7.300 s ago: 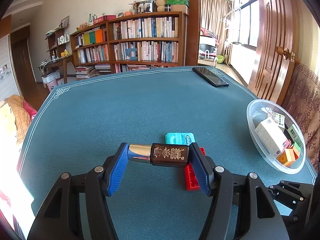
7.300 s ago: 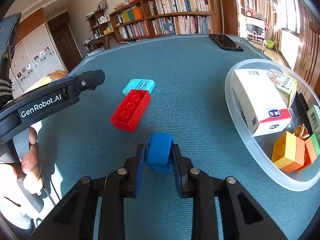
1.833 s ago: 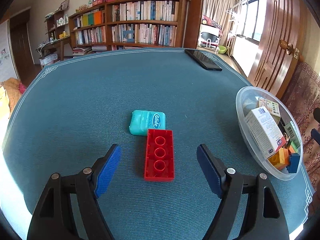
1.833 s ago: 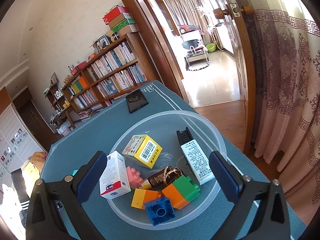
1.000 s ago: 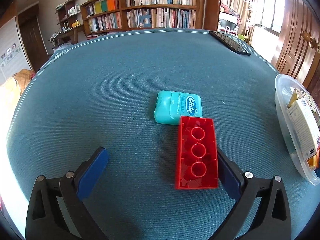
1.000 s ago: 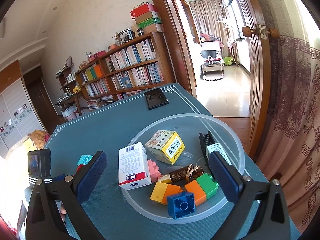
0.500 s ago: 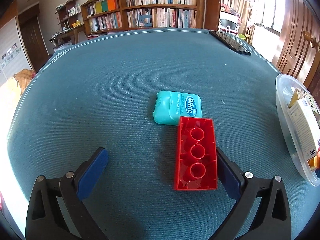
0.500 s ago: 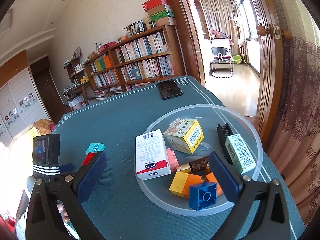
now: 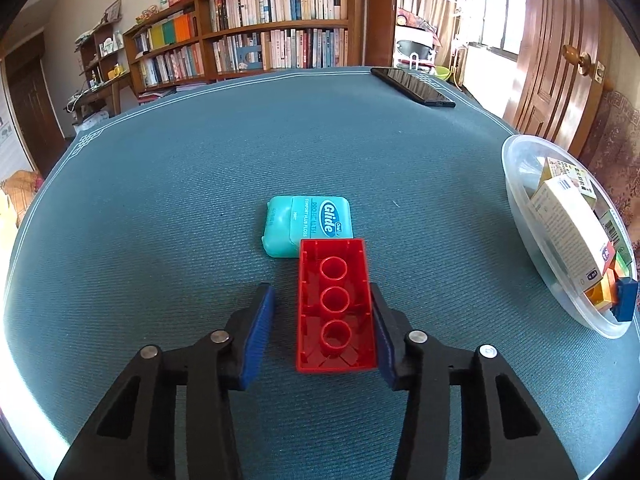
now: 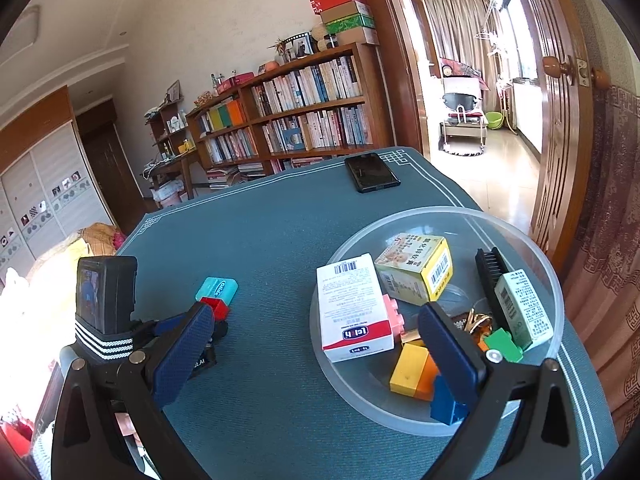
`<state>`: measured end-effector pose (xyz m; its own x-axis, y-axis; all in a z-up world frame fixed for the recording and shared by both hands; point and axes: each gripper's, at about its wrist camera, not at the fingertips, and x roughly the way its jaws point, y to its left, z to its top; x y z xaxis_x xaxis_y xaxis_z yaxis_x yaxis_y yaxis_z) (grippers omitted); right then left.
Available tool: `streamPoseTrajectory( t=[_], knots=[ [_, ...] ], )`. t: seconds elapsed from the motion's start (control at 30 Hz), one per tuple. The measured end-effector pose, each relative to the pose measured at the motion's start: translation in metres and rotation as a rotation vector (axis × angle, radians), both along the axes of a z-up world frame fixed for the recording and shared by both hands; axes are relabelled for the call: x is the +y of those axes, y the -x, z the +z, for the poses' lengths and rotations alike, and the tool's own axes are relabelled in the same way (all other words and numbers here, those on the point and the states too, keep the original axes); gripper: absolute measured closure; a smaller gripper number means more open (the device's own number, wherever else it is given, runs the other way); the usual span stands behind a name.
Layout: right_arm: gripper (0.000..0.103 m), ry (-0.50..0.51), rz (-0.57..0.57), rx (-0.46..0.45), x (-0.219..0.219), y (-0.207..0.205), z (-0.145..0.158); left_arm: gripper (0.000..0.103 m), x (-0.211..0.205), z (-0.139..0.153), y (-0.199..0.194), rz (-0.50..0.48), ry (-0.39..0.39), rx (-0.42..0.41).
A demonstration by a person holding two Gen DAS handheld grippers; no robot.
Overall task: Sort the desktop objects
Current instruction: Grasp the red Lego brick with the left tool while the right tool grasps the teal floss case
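The red brick (image 9: 335, 306) lies studs-down on the tabletop (image 9: 160, 200), touching a teal floss case (image 9: 308, 224). It looks hard, light and hollow, best pinched across its long sides. The left claw (image 9: 322, 320) is closing around it, its left pad not yet touching. Only the right wrist view shows the bowl's (image 10: 520, 232) contents, beyond the wide, empty right claw (image 10: 316, 356).

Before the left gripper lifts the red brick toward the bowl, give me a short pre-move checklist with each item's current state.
1. Red brick between the fingers of the left gripper: ok.
2. Both pads pressing on the brick: not ok; the jaws are closing, the right pad is at its side, a gap shows at the left pad.
3. Brick clear of the floss box: not ok; they touch.
4. Room in the bowl: ok.
5. Right gripper open and holding nothing: ok.
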<state>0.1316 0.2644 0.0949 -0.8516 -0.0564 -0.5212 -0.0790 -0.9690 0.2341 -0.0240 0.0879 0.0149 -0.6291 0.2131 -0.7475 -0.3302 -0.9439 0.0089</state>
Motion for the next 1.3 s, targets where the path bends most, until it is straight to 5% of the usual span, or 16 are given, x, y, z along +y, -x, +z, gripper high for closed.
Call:
streamPoseTrajectory(
  t=[0.43, 0.87, 1.03, 1.3],
  knots=[
    [0.001, -0.088, 0.138, -0.021, -0.058, 0.047, 0.000, 0.069, -0.055, 0.004, -0.003, 0.095, -0.070, -0.033],
    [0.002, -0.162, 0.274, -0.149, -0.112, 0.106, -0.040, 0.069, -0.103, 0.006, 0.006, 0.245, -0.067, 0.016],
    [0.033, -0.145, 0.284, -0.254, -0.116, 0.131, -0.061, 0.069, -0.108, 0.005, 0.006, 0.264, -0.089, 0.008],
    [0.032, -0.082, 0.279, -0.280, -0.114, 0.146, -0.069, 0.069, -0.108, 0.003, 0.006, 0.259, -0.107, -0.006]
  ],
)
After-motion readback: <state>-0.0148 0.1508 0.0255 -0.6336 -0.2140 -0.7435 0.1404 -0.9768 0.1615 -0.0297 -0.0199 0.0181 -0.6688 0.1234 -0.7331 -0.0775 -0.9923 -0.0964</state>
